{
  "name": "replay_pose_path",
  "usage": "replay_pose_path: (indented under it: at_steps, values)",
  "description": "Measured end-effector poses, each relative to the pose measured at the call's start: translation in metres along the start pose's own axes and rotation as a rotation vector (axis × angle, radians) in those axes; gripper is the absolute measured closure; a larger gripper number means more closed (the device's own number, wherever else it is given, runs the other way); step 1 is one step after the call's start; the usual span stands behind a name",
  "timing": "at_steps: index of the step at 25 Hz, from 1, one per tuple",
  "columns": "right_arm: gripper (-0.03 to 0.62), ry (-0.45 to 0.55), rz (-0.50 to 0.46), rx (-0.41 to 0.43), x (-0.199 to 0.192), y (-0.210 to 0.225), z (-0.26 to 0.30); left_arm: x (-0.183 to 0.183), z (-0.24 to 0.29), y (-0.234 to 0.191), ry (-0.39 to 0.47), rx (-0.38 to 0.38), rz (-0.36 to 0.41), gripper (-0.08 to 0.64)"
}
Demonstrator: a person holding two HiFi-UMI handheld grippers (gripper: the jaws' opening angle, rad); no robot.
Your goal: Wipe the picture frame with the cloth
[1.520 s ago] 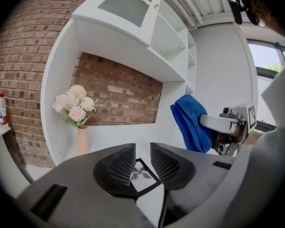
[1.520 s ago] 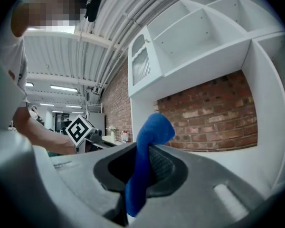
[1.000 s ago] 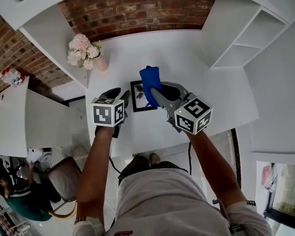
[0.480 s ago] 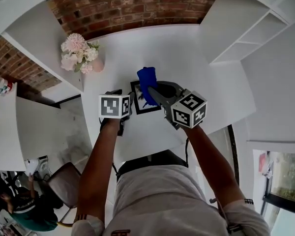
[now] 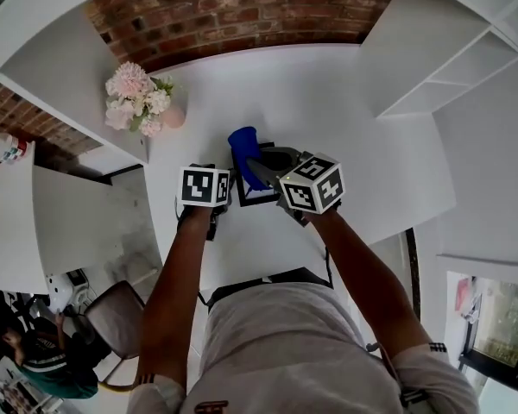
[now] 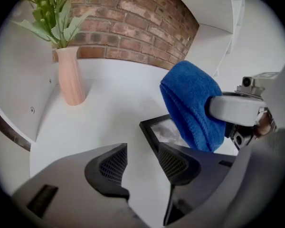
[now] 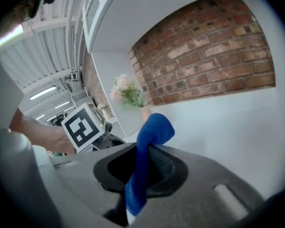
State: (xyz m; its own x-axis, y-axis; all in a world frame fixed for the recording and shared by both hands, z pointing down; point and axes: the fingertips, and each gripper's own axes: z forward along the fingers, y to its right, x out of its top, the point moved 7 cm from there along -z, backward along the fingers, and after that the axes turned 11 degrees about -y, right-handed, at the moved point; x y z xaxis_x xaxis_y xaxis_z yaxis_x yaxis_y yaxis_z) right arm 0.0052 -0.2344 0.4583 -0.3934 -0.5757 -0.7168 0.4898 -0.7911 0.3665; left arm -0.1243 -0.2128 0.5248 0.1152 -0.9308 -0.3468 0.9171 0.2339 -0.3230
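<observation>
- Now left gripper (image 6: 140, 163) gapes over bare table (image 6: 114, 108), beside picture frame (image 6: 149, 128).
- Right gripper (image 7: 141, 167) clamps cloth (image 7: 154, 127), hiding part of the frame.
- Vase (image 6: 70, 77) stands apart, left.

I seem to be in a homely living room, rough red brick wall (image 5: 242, 11), plain white table (image 5: 328, 93), slim pink vase of flowers (image 6: 70, 77), white open shelving (image 5: 453, 63)
</observation>
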Motion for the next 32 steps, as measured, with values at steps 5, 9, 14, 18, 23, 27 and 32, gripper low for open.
replay_pose_path:
  at_steps: [5,9,14,18,23,27,32]
  values:
    - [0.545,-0.073,0.037,0.020,0.002,0.013,0.021,0.004,0.006,0.000,-0.028,0.009,0.010,0.360]
    - [0.545,-0.130,0.046,0.025,0.002,0.018,0.036,0.001,0.011,0.000,-0.060,0.007,0.010,0.360]
    - [0.545,-0.155,0.056,0.017,-0.001,0.025,0.043,0.002,0.017,0.001,-0.074,-0.020,0.025,0.360]
    - [0.545,-0.201,0.064,0.005,-0.006,0.029,0.050,0.002,0.018,-0.001,-0.082,-0.013,0.005,0.331]
    - [0.545,-0.253,0.108,-0.061,-0.014,0.038,0.057,0.005,0.019,-0.003,-0.105,-0.001,0.014,0.307]
    - [0.545,-0.273,0.135,-0.118,-0.018,0.048,0.050,0.006,0.019,-0.003,-0.110,0.006,0.025,0.305]
    - [0.545,-0.281,0.161,-0.180,-0.024,0.067,0.031,0.005,0.020,-0.005,-0.106,0.009,0.012,0.288]
